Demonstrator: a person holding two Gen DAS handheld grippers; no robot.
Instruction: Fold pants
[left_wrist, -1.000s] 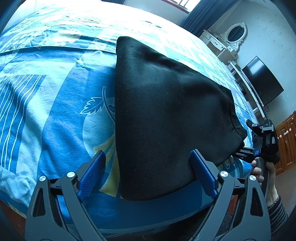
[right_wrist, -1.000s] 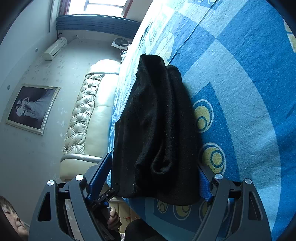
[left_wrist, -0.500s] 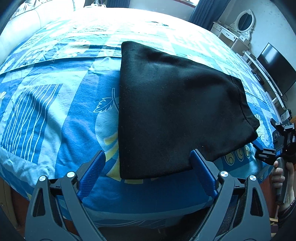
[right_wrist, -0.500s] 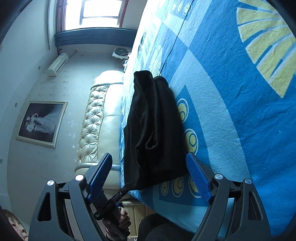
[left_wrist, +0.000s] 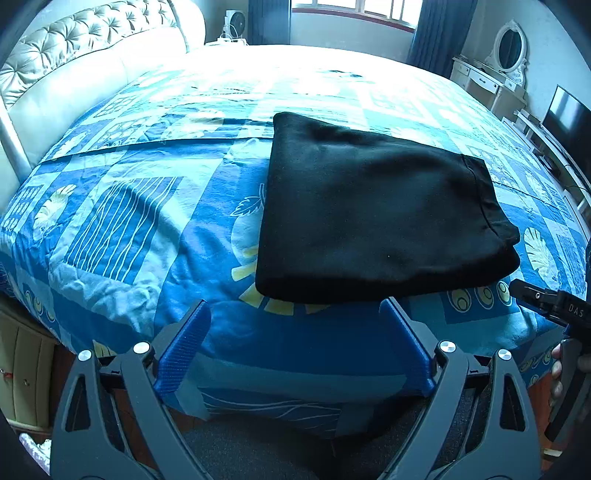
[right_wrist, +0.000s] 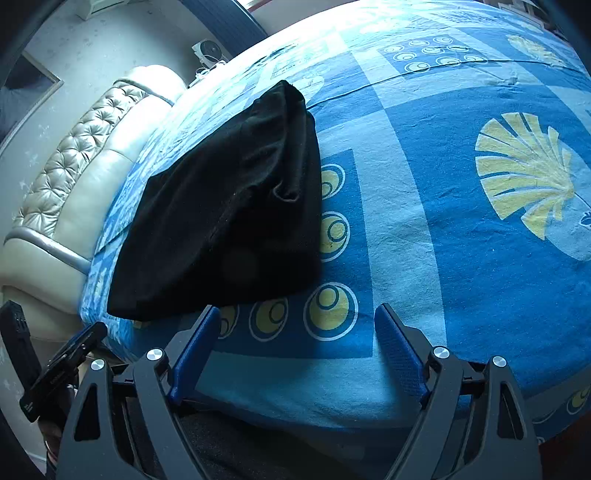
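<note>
The black pants (left_wrist: 369, 221) lie folded into a compact stack on the blue patterned bedspread (left_wrist: 129, 221), near the bed's front edge. My left gripper (left_wrist: 295, 309) hovers just short of the near edge of the stack, open, with only bedspread between its blue pads. In the right wrist view the pants (right_wrist: 229, 206) lie ahead and to the left. My right gripper (right_wrist: 297, 310) is off their corner, its jaws opening with nothing between them. Each gripper shows in the other's view, the right (left_wrist: 546, 302) and the left (right_wrist: 62, 365), both held by hand.
A tufted cream headboard (left_wrist: 74, 55) runs along the bed's left side. A window, a fan (left_wrist: 234, 22), a white dresser with an oval mirror (left_wrist: 506, 40) and a TV (left_wrist: 565, 114) stand beyond. Open bedspread (right_wrist: 461, 258) lies right of the pants.
Both grippers have drawn back and risen from the pants' near edge. The fabric that sat between each pair of jaws now lies free on the bed. The right view has rolled.
</note>
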